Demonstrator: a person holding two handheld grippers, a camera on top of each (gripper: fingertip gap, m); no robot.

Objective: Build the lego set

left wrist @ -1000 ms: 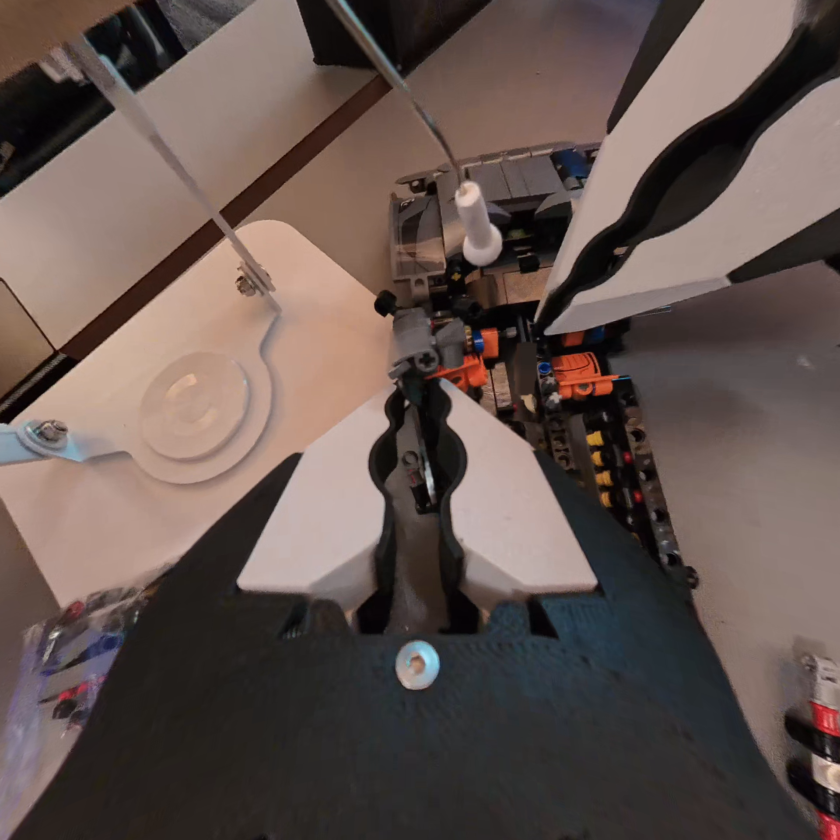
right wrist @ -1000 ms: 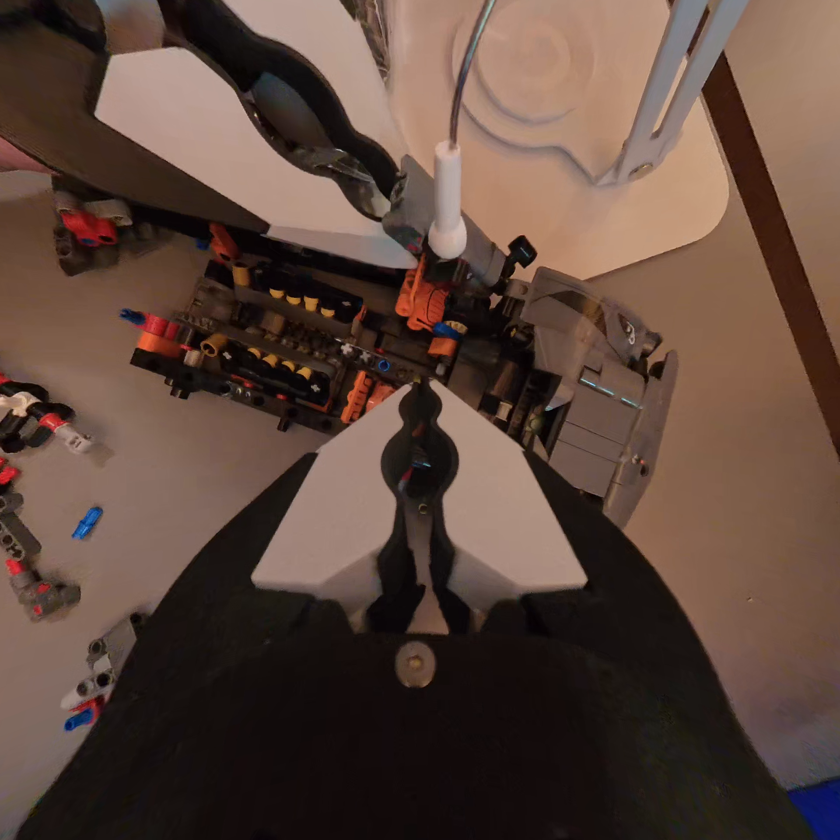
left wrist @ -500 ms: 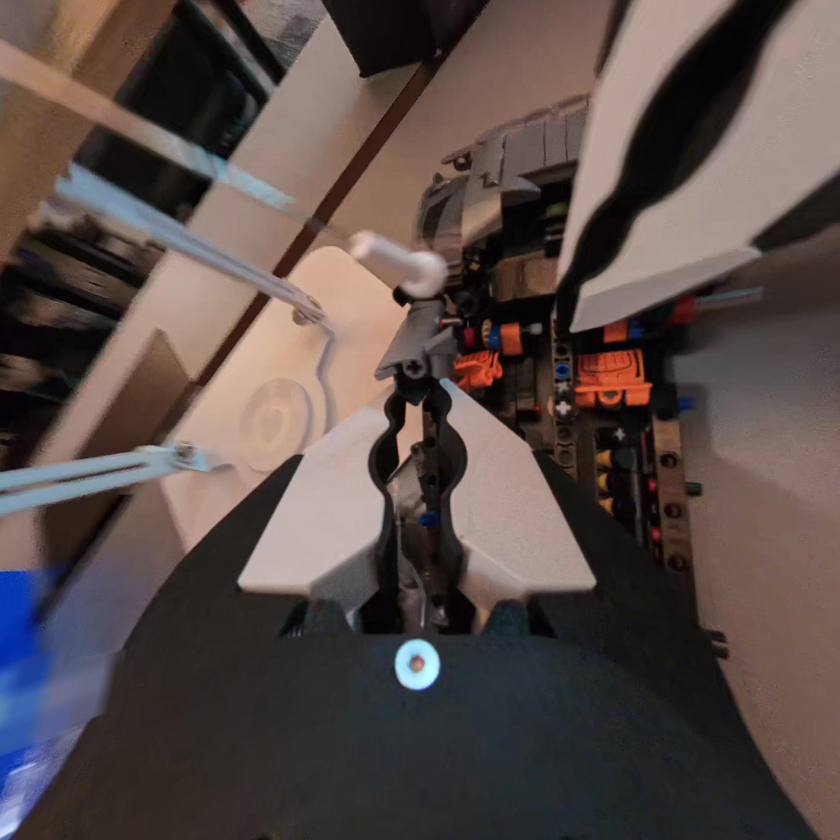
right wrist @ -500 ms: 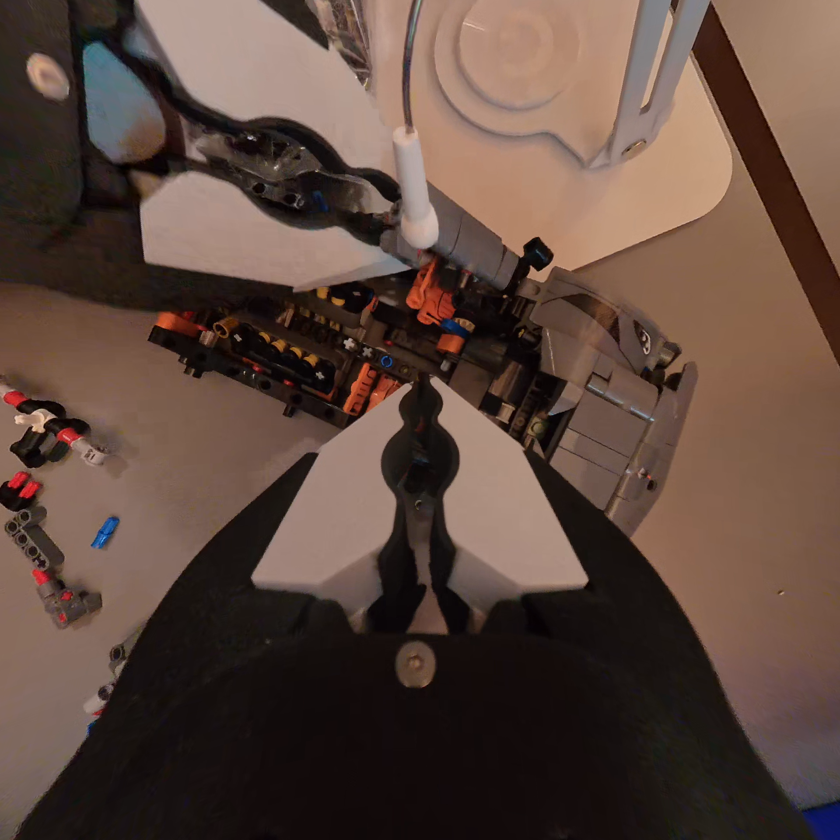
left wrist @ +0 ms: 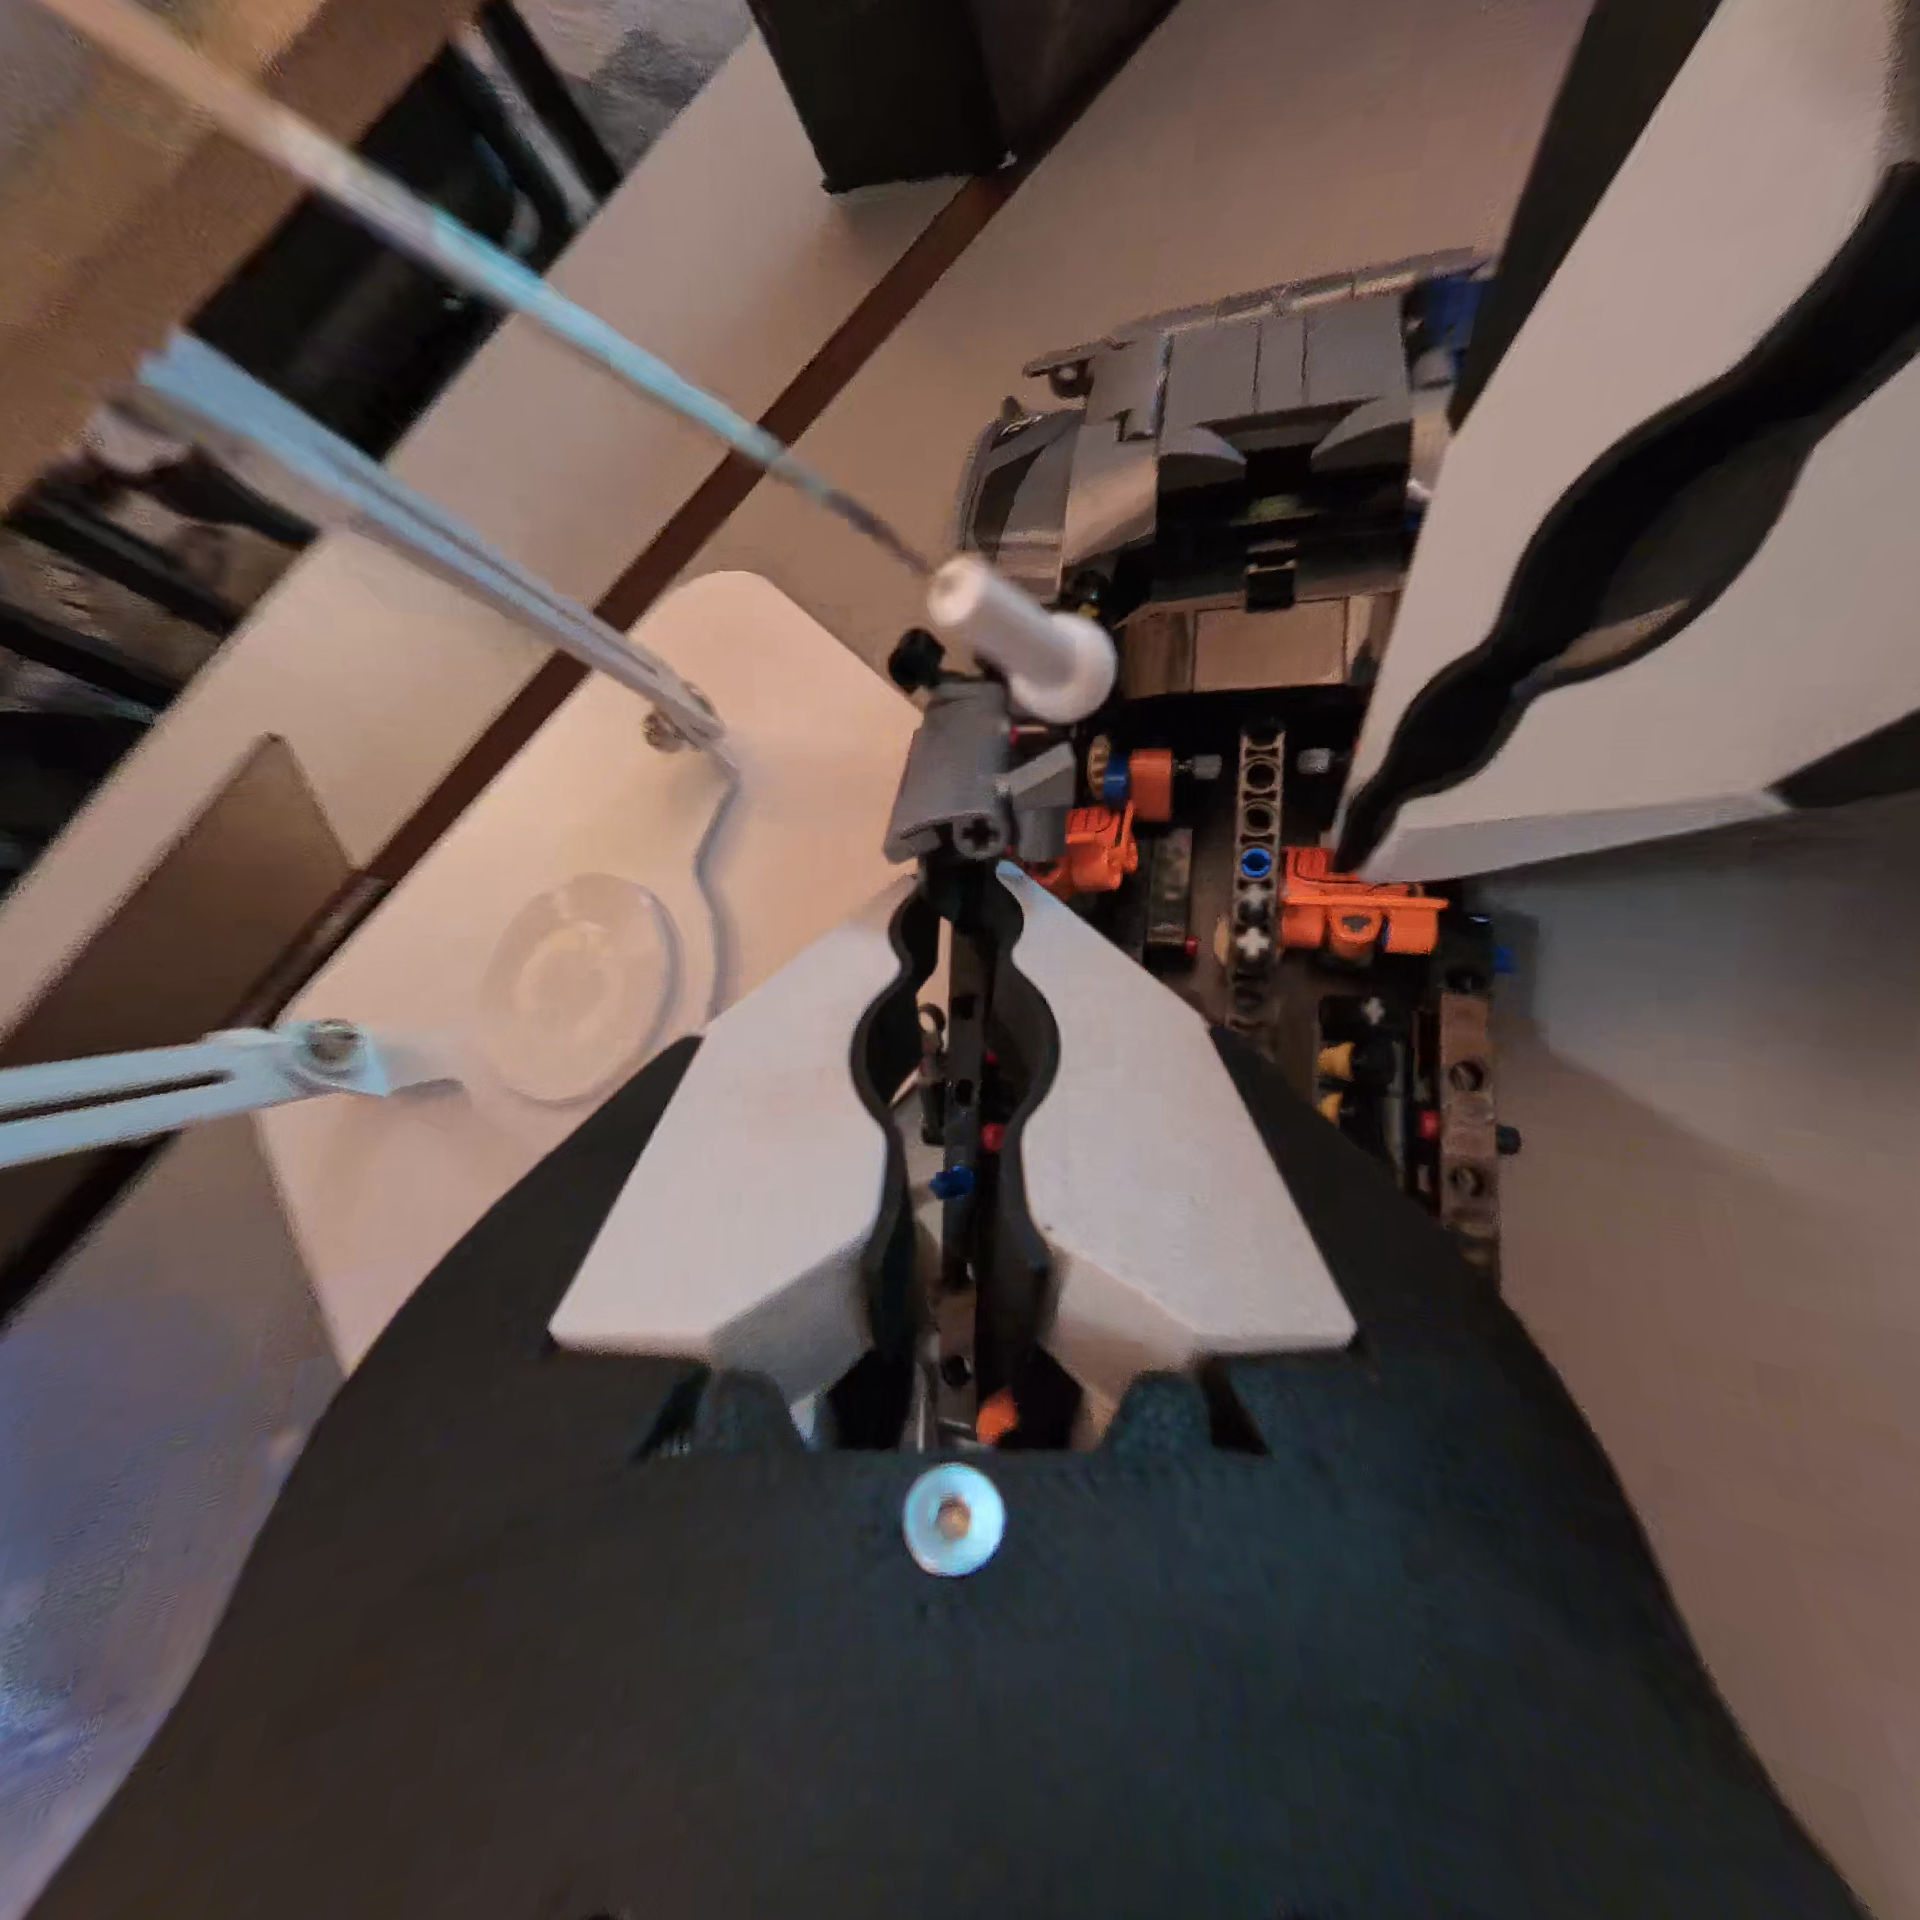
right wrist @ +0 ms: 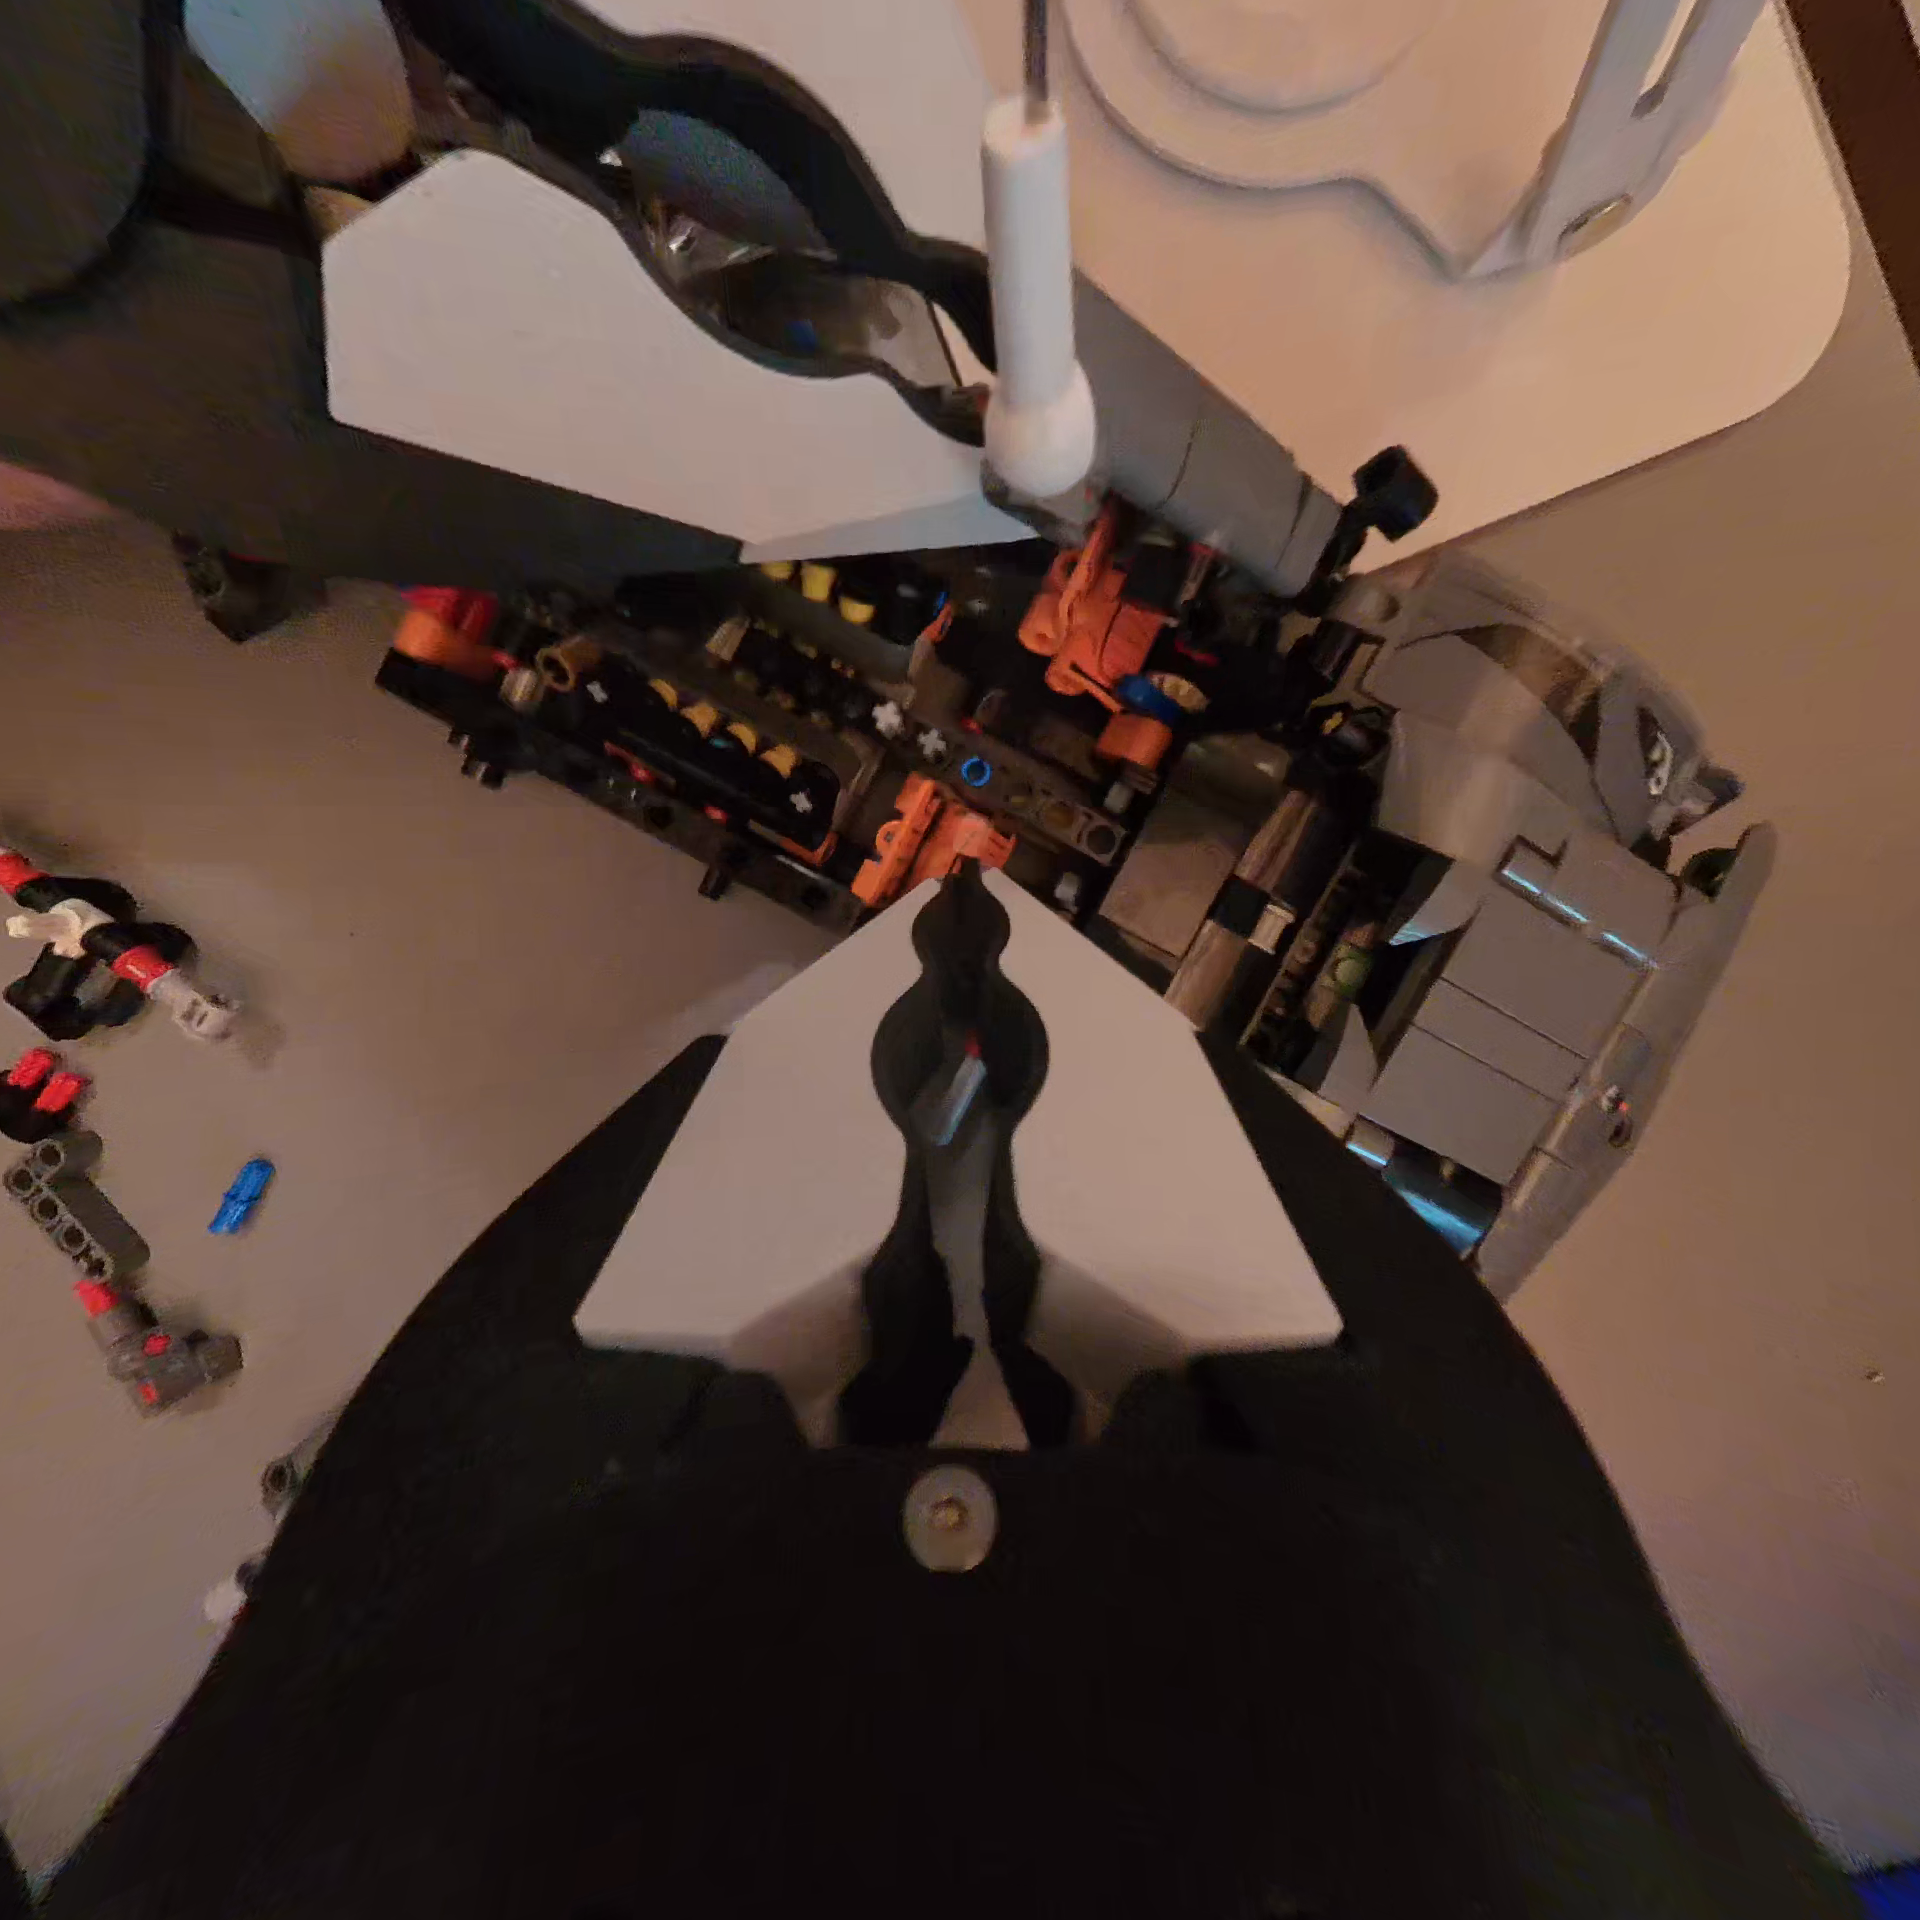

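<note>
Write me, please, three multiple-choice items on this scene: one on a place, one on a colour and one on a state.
1. Where does the loose blue pin lie relative to the model?
A. on top of it
B. on the table, apart from it
C. under it
2. What colour are the model's body panels?
A. green
B. yellow
C. grey
3. The left hand-held gripper is:
A. shut on a black beam assembly
B. open and empty
C. lying flat
Key: 1 B, the pin lies alone on bare table; 2 C, the panels show grey; 3 A, the beam sits clamped between its fingers.
</note>
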